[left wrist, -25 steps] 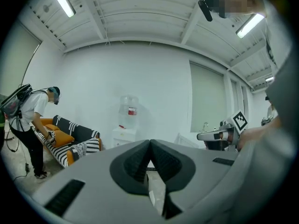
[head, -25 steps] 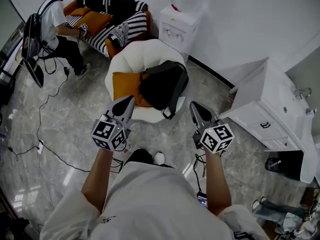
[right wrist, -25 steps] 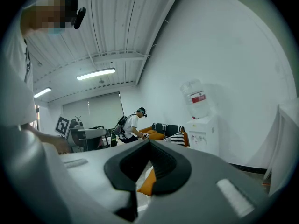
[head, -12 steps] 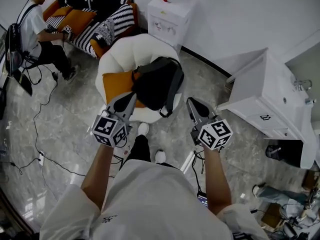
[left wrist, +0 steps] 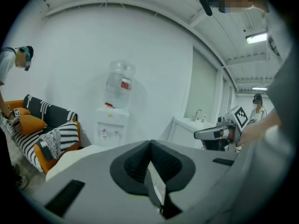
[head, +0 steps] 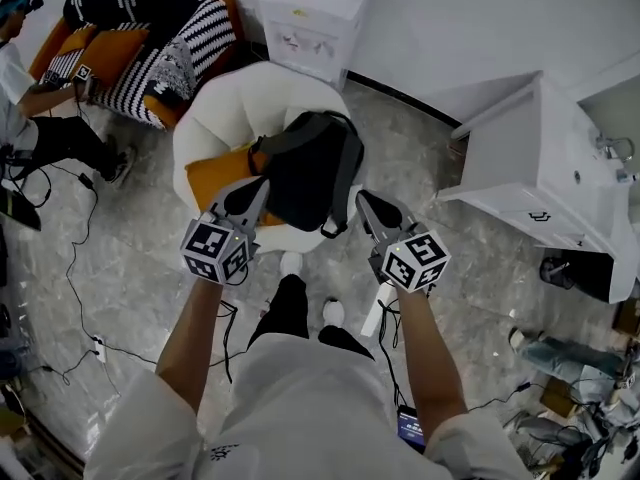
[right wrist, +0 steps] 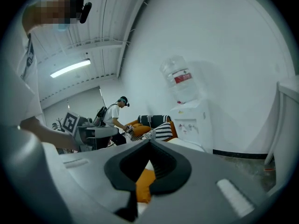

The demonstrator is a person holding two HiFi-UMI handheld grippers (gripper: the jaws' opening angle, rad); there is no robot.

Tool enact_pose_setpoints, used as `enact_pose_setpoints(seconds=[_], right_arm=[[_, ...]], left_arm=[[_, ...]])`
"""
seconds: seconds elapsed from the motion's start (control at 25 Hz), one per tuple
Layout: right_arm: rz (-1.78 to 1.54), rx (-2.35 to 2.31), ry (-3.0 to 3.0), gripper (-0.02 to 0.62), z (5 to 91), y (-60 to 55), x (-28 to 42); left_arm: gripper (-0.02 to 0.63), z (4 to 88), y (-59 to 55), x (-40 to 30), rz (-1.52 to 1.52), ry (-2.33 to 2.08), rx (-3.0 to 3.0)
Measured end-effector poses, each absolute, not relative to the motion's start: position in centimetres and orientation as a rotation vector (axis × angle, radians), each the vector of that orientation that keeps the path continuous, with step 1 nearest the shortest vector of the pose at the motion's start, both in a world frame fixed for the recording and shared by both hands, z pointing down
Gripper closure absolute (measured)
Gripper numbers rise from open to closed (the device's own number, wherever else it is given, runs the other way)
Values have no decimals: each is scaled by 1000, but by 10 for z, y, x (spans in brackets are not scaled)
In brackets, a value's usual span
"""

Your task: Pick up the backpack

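The black backpack is lying slumped on the white chair, looking soft and probably light. The left gripper and right gripper are hovering clenched and empty at the chair's front edge. The backpack's strap is offering the likeliest hold.

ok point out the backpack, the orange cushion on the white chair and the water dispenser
backpack (head: 300, 180), head view, middle of its black body
orange cushion (head: 212, 175), head view, its bare left part
water dispenser (head: 300, 38), head view, its white front
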State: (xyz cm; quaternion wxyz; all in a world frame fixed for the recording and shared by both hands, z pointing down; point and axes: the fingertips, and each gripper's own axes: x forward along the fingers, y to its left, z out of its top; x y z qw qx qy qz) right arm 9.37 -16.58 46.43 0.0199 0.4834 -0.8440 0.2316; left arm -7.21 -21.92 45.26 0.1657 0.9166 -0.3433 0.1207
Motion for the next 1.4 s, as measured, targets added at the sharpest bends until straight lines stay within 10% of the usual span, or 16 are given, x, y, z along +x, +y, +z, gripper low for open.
enact_pose_setpoints(seconds=[1.4], right_arm=[[1029, 1719, -2116, 593, 786, -268, 158]], left_arm=[[571, 741, -385, 9, 848, -624, 2653]])
